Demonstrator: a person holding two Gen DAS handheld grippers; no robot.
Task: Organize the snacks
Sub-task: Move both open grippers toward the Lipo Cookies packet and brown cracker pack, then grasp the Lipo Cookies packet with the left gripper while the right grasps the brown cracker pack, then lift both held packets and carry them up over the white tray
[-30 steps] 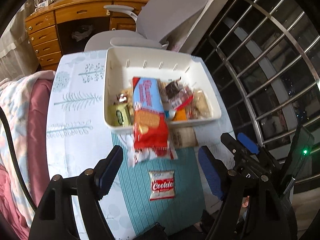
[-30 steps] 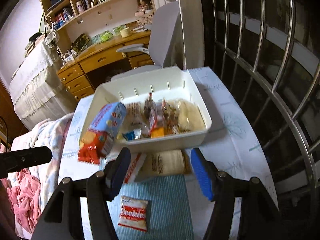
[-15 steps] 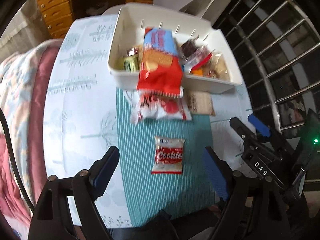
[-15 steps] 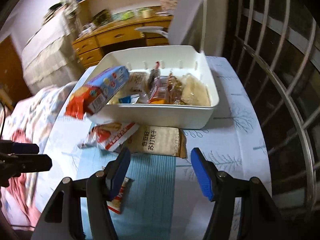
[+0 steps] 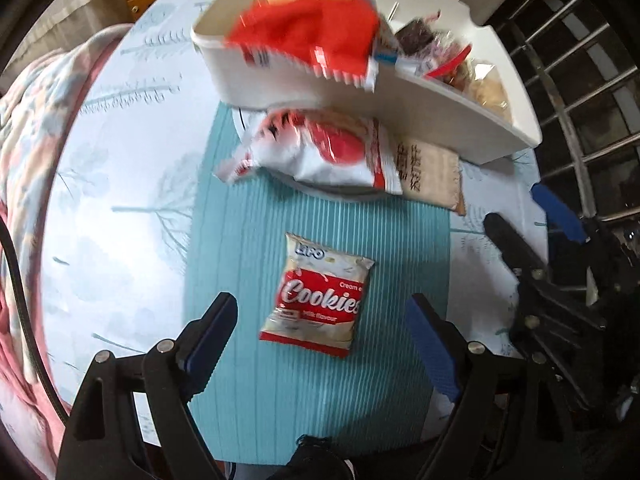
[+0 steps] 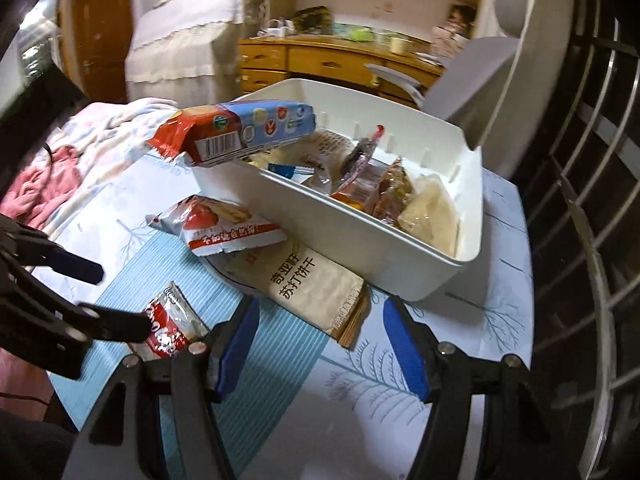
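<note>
Snacks split between white bin [image 5: 280, 80] and tabletop [image 5: 120, 208]. Cookies packet [image 5: 320, 300], white and red, flat on teal ribbed mat [image 5: 248, 240], lying just ahead of left gripper [image 5: 320, 328], roughly in line with the gap between the blue pads, touching neither. Left gripper spread wide, pointing steeply down, nothing held. At 12 o'clock from the cookies packet, white-and-red biscuit bag [image 5: 316, 152], resting partly on the mat and up against the bin's near wall. At 1 o'clock, tan cracker packet [image 5: 432, 172] with printed characters, one end tucked under the biscuit bag, the other end near the bin's corner. Red-and-blue cracker pack [image 5: 312, 28] draped over the bin's near rim, red end hanging outside, blurred in the left wrist view. Inside the bin, several small wrapped snacks [image 6: 384, 196] crowded toward the right end; exact kinds hard to tell.

From the right wrist view: right gripper [image 6: 324, 340] moderately open, empty, hovering above the tabletop with the tan cracker packet's near corner just ahead of the gap. Left gripper visible at 9 o'clock, one finger over the cookies packet's edge. Right gripper seen from the left wrist view at 3 o'clock, dark with blue pads. Pink and pale blanket [image 6: 60, 168] beside the tabletop at 10 o'clock.
</note>
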